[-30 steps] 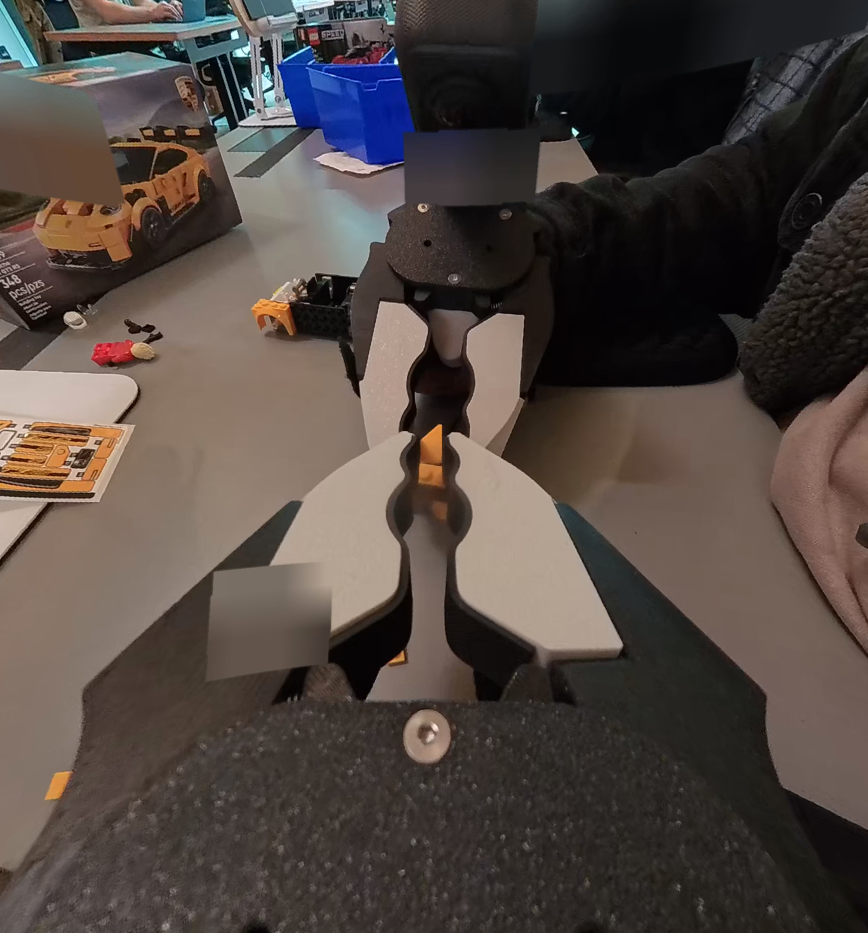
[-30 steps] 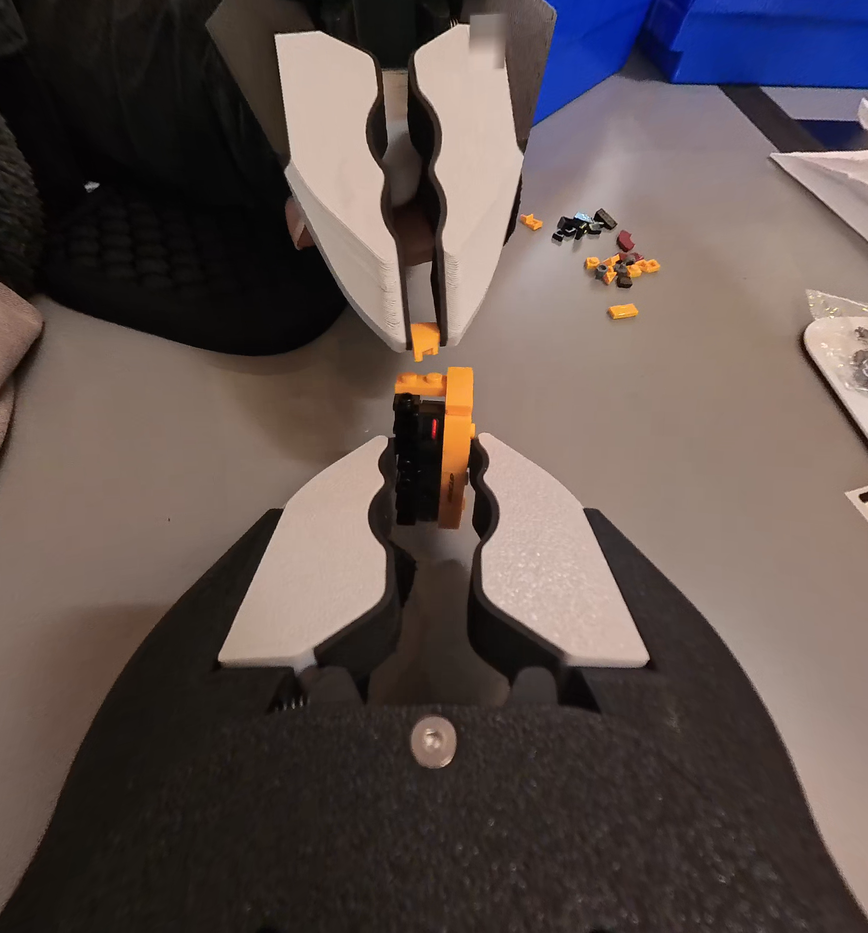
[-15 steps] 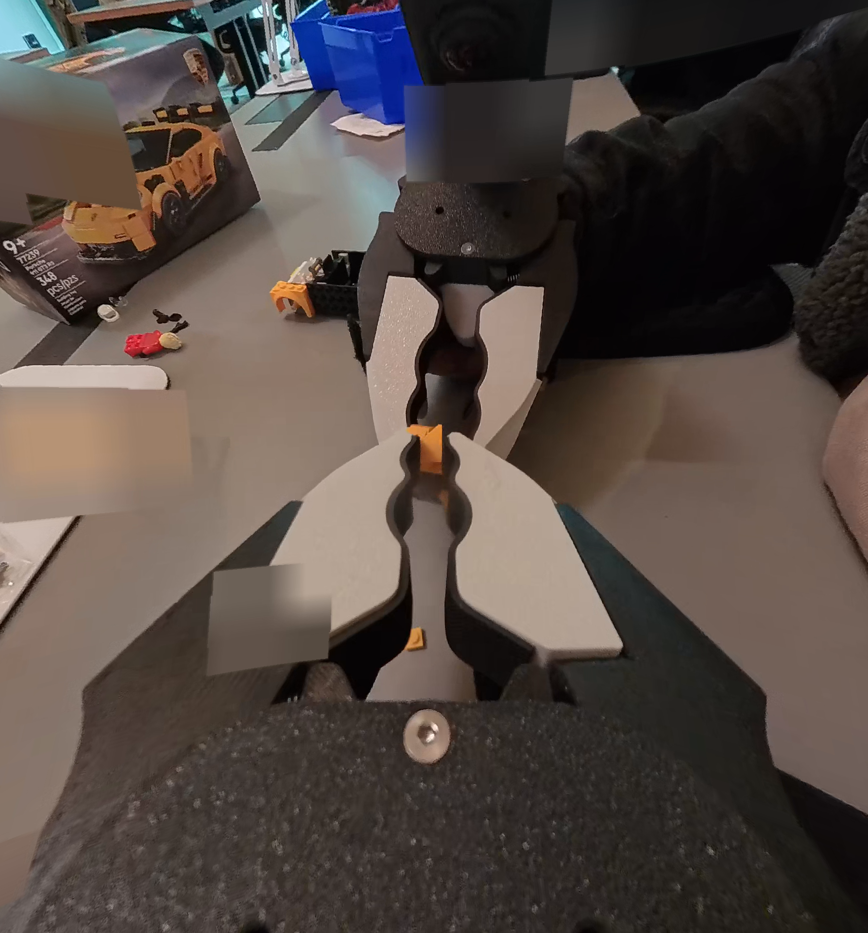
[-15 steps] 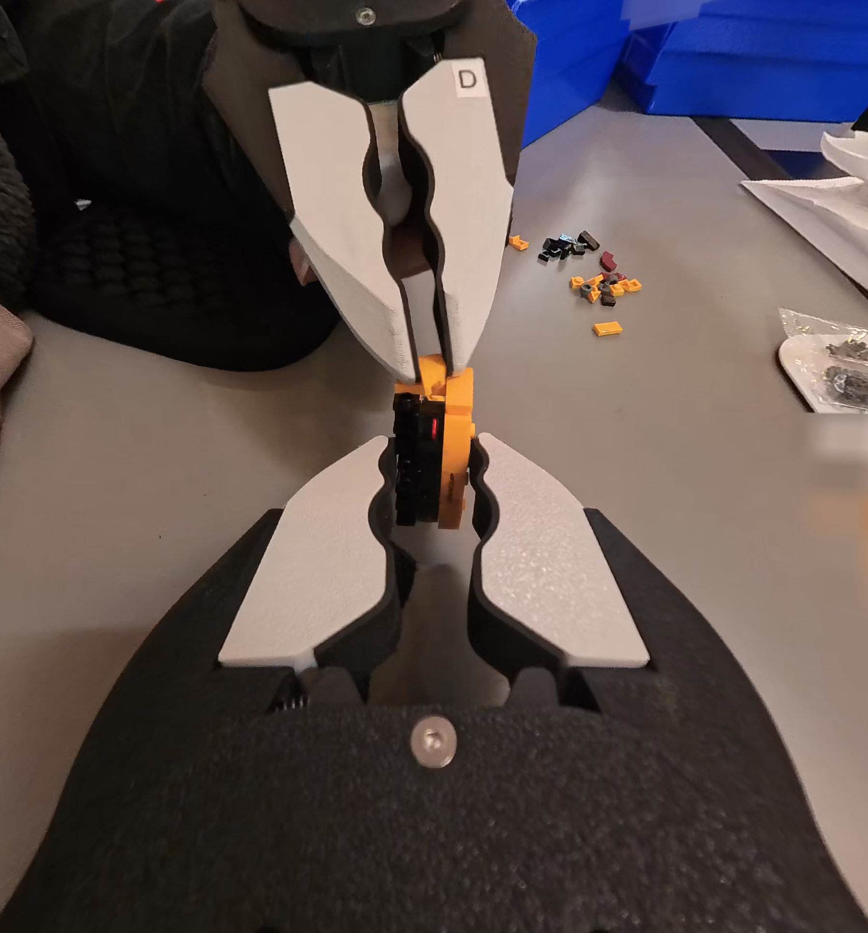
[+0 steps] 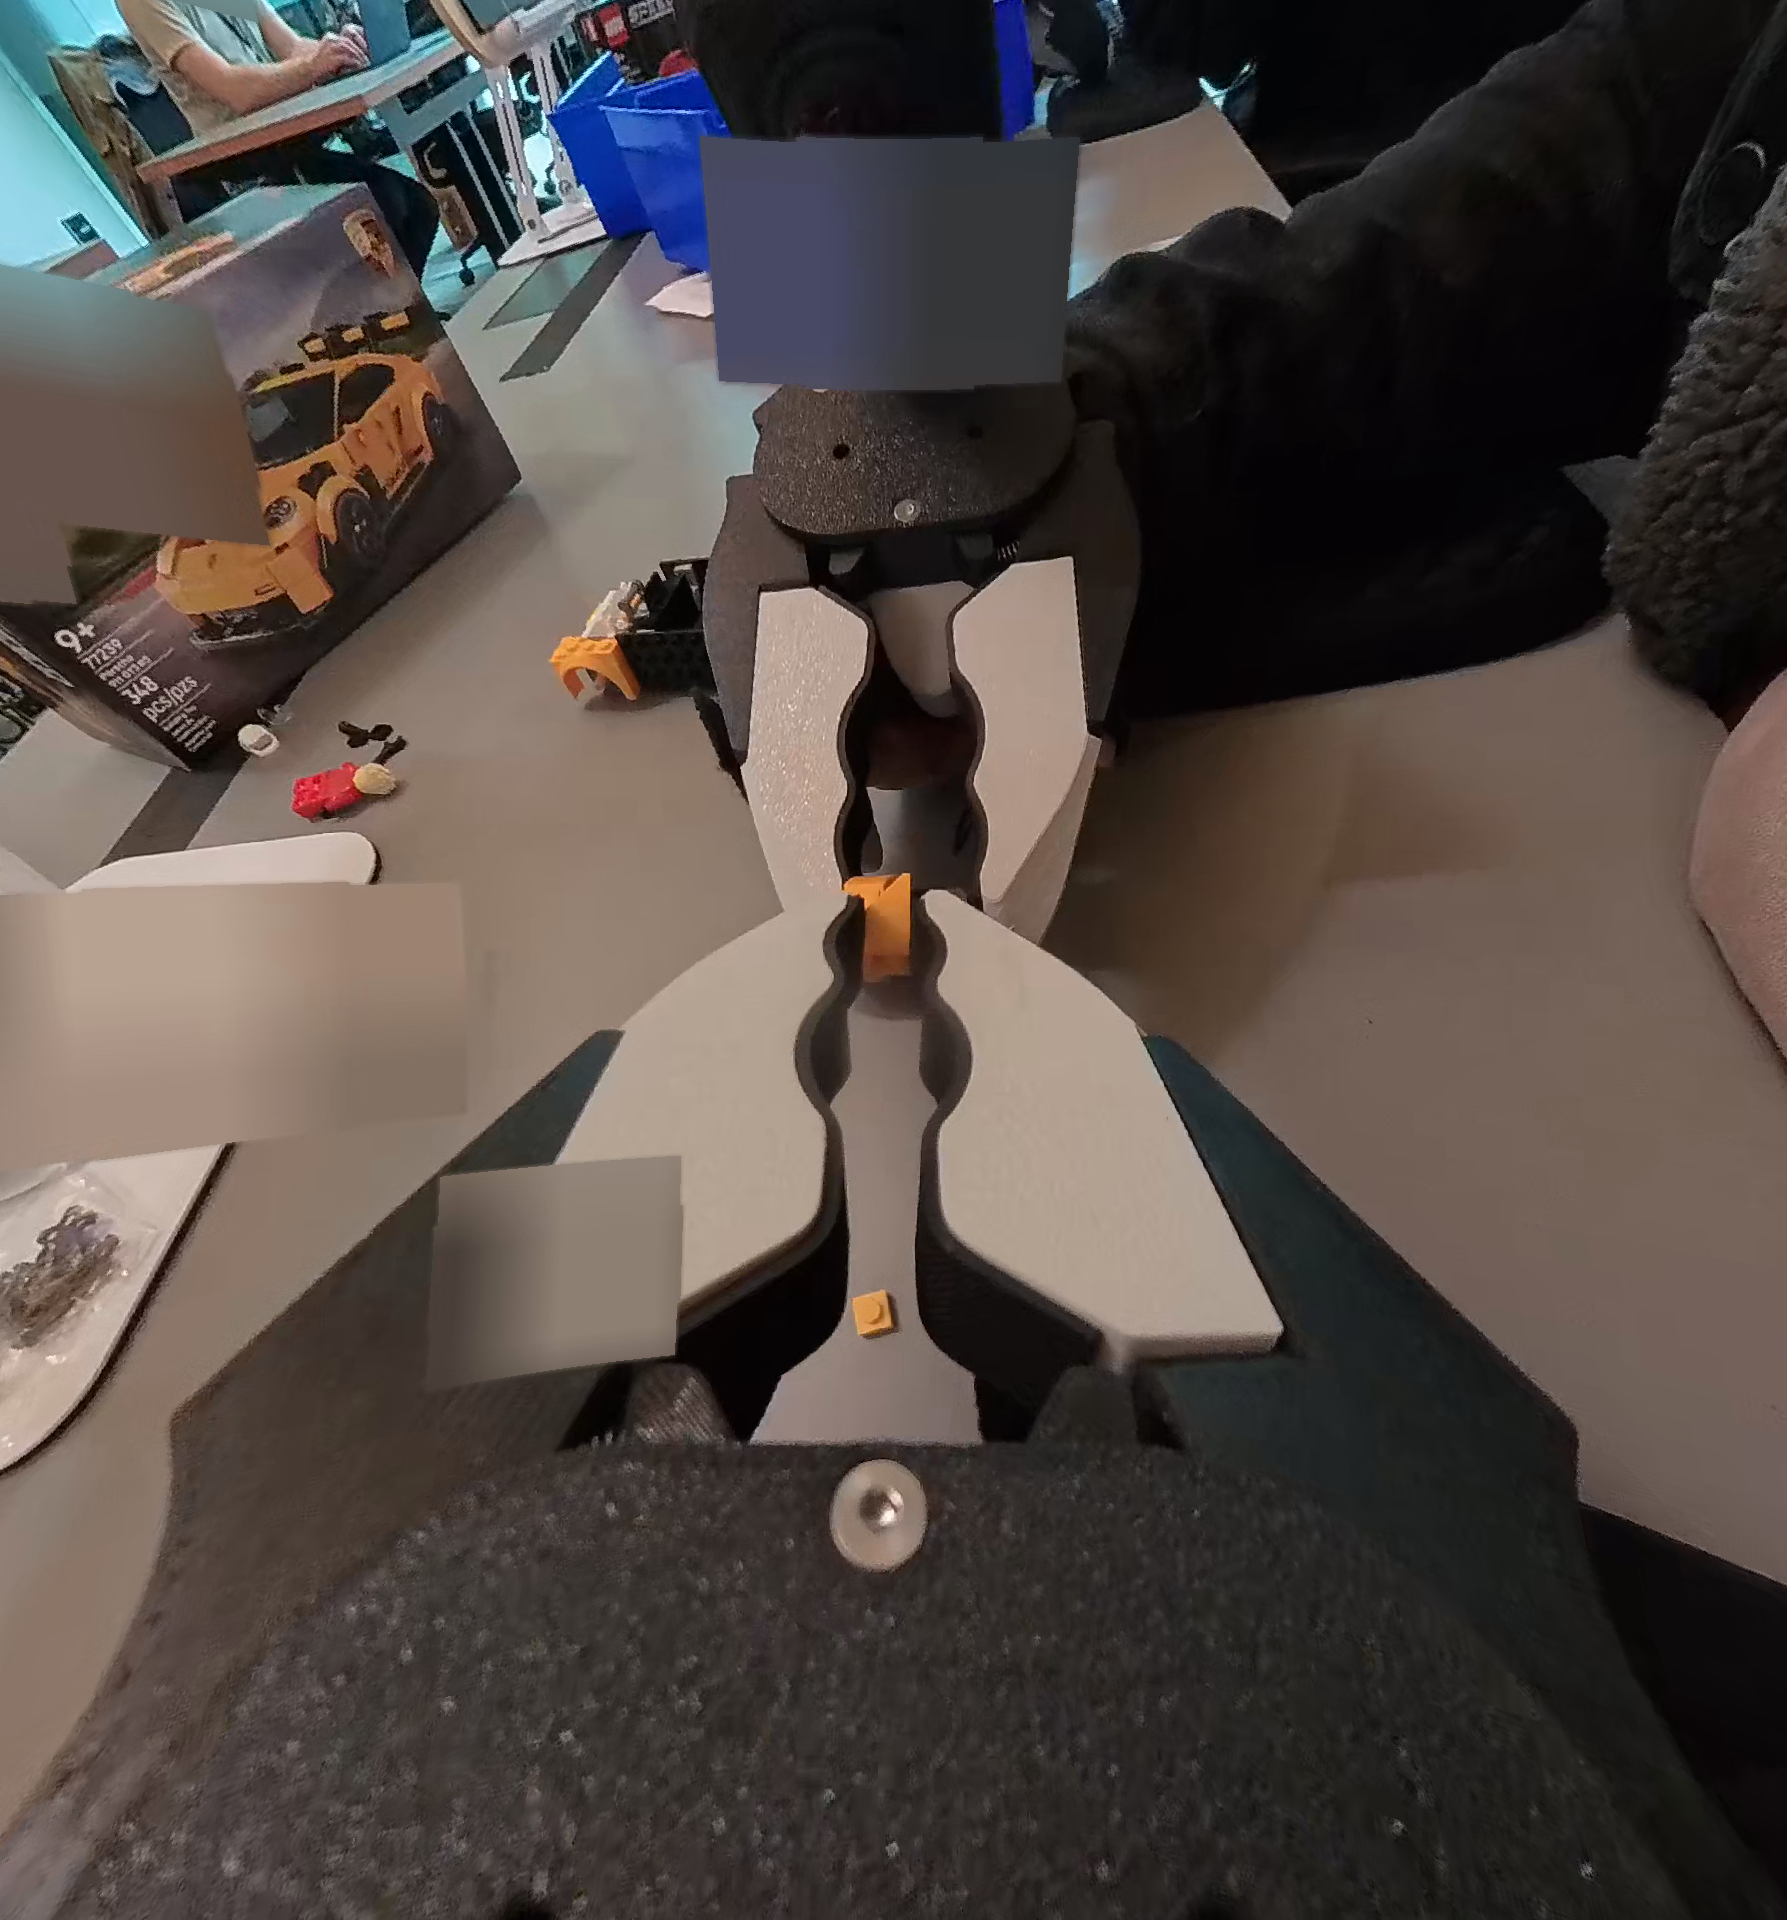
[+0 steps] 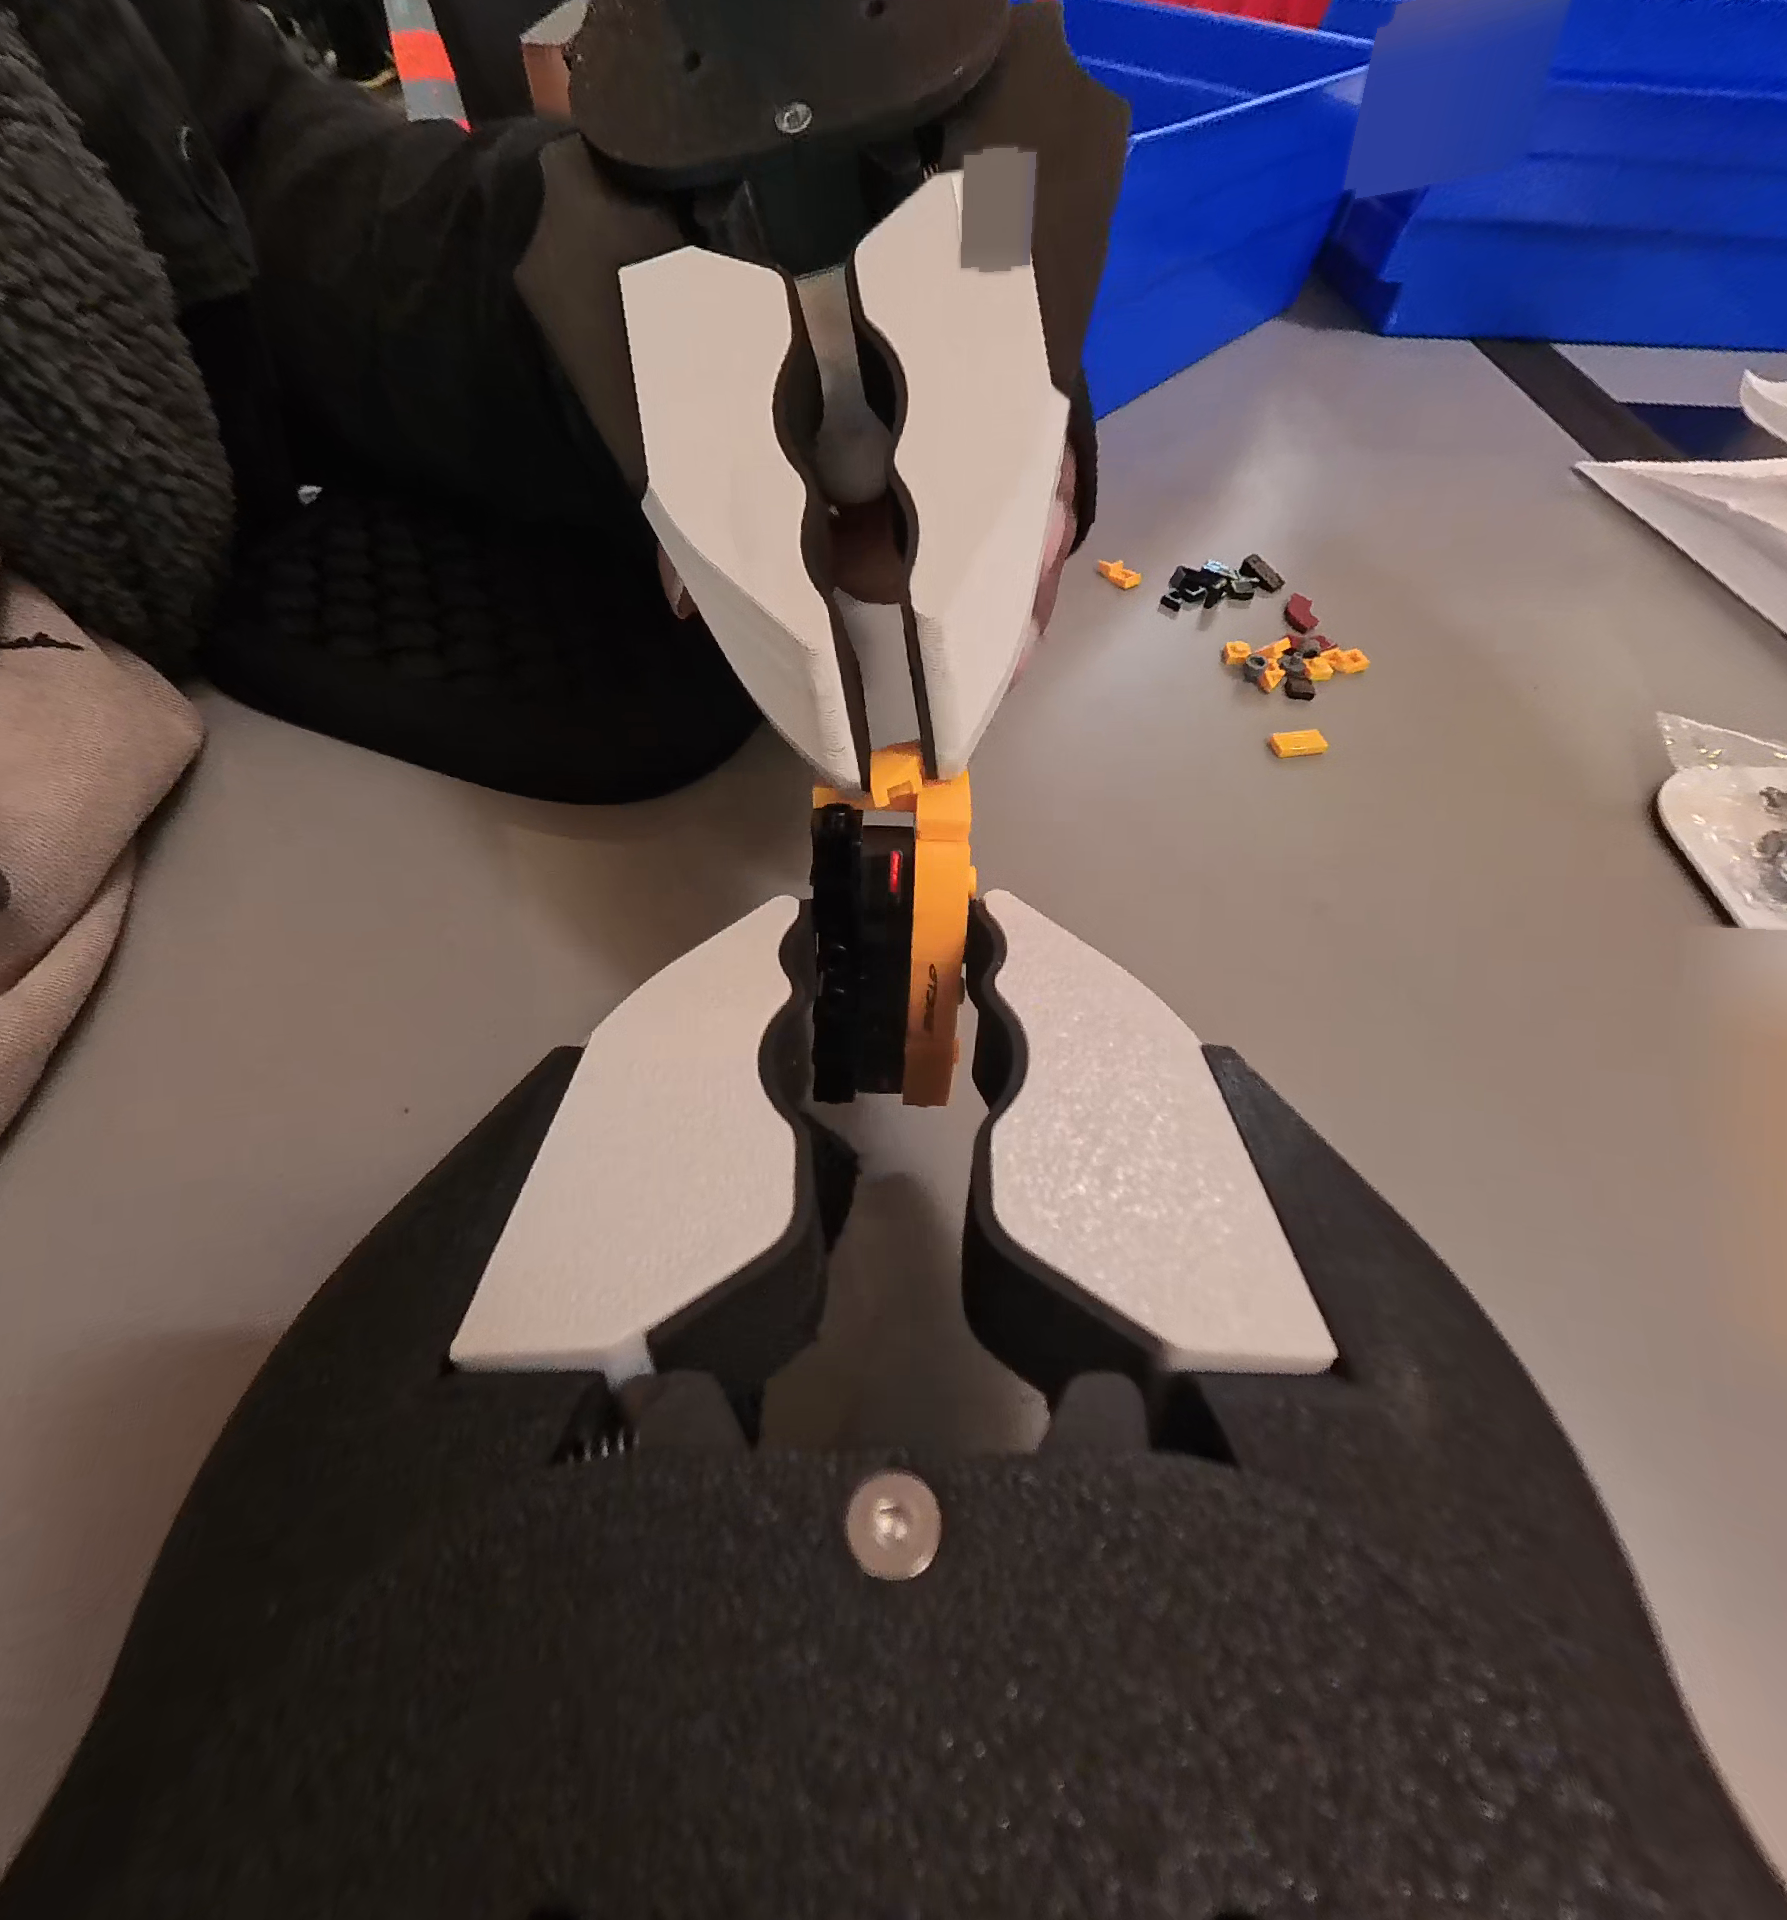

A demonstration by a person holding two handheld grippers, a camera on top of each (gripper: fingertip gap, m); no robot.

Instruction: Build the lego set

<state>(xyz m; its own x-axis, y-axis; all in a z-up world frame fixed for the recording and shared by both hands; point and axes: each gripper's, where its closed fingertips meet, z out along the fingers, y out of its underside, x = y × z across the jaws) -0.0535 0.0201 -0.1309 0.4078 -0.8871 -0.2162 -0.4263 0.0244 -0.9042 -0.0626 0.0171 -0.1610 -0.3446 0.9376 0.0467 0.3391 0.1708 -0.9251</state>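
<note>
In the right wrist view my right gripper (image 6: 887,909) is shut on a black and orange lego sub-assembly (image 6: 884,977) and holds it upright above the grey table (image 6: 1388,1039). My left gripper (image 6: 894,764) comes from the far side, shut on a small orange piece (image 6: 894,777) that touches the top of the sub-assembly. In the left wrist view my left gripper (image 5: 887,902) pinches the small orange piece (image 5: 884,925) at its tips. The right gripper (image 5: 899,878) faces it tip to tip, and the sub-assembly is mostly hidden there.
A black chassis with an orange arch (image 5: 650,644), the set's box (image 5: 349,468), a red figure part (image 5: 333,790) and a bag of dark parts (image 5: 27,1278) lie left. One orange plate (image 5: 873,1314) lies under the left gripper. Loose pieces (image 6: 1284,655) and blue bins (image 6: 1284,208) are far right. The tips of both grippers are at nearly the same place. From the right gripper's tips to the orange plate (image 5: 873,1314) is close to 7 centimeters.
The left gripper has moved its small orange piece across the gap onto the top of the sub-assembly. Both grippers have stayed shut, tilting a little.
</note>
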